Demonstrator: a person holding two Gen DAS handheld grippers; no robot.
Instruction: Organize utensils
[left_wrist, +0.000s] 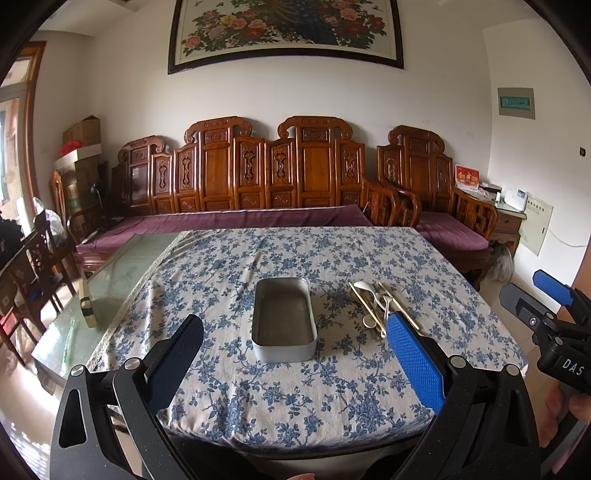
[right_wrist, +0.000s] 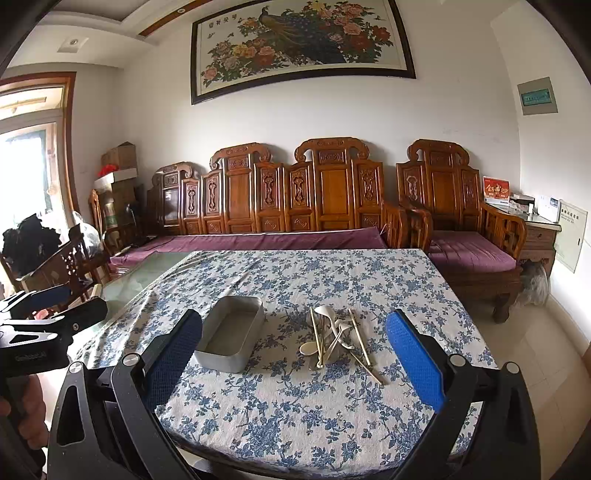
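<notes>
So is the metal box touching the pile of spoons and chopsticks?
Apart. The right wrist view shows flowered tablecloth between the metal box and the pile of spoons and chopsticks.

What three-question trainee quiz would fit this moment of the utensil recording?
1. True or false: the rectangular grey metal tin already holds a utensil.
2. Multiple choice: the pile of cream-coloured spoons and chopsticks lies A) inside the tin, B) on the blue floral tablecloth to the right of the tin, C) on the purple sofa cushion.
3. Fill in: the left gripper and the right gripper both have their jaws ____.

Key: 1 false, the tin is empty; 2 B; 3 open, holding nothing.
</notes>
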